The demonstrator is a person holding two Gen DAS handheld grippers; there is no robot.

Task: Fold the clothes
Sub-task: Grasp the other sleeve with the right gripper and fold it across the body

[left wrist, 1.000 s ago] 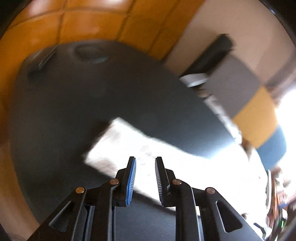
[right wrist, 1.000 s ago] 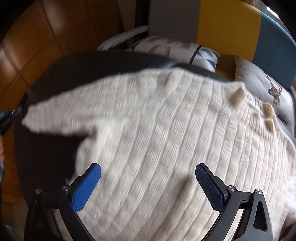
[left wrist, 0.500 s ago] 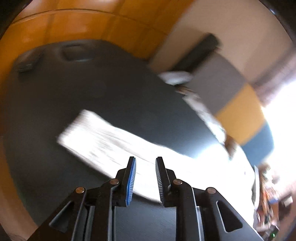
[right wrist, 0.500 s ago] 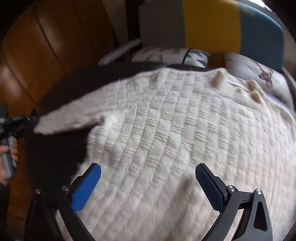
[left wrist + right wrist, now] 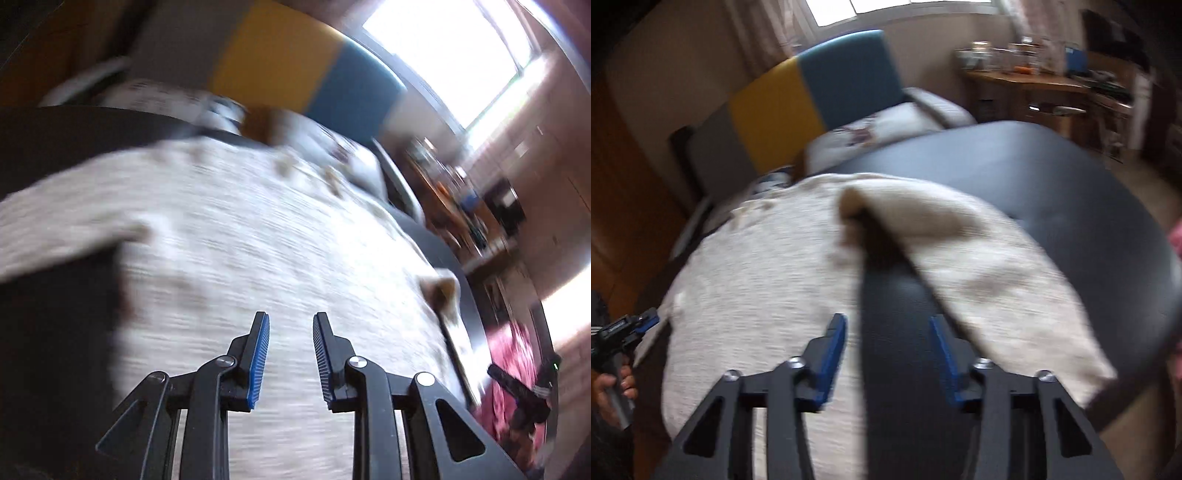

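A cream knitted sweater (image 5: 240,240) lies spread flat on a dark round table (image 5: 55,332). My left gripper (image 5: 290,317) hovers over its body, open by a narrow gap with nothing between the pads. In the right wrist view the sweater (image 5: 757,277) fills the left side, and one sleeve (image 5: 997,266) runs down to the right. My right gripper (image 5: 886,321) is open over the bare strip of table (image 5: 1052,177) between body and sleeve, holding nothing. The left gripper (image 5: 646,319) also shows at the far left edge, held by a hand (image 5: 613,387). Both views are motion-blurred.
Behind the table stands a sofa with grey, yellow and blue back panels (image 5: 812,96) and printed pillows (image 5: 886,125). A cluttered wooden desk (image 5: 1034,81) is at the back right. A pink rug (image 5: 509,354) lies beyond the table edge. A bright window (image 5: 443,48) glares.
The left gripper swung from the sleeve end across to the sweater's body. The right gripper moved right to the gap beside the other sleeve, and its jaws narrowed from wide open.
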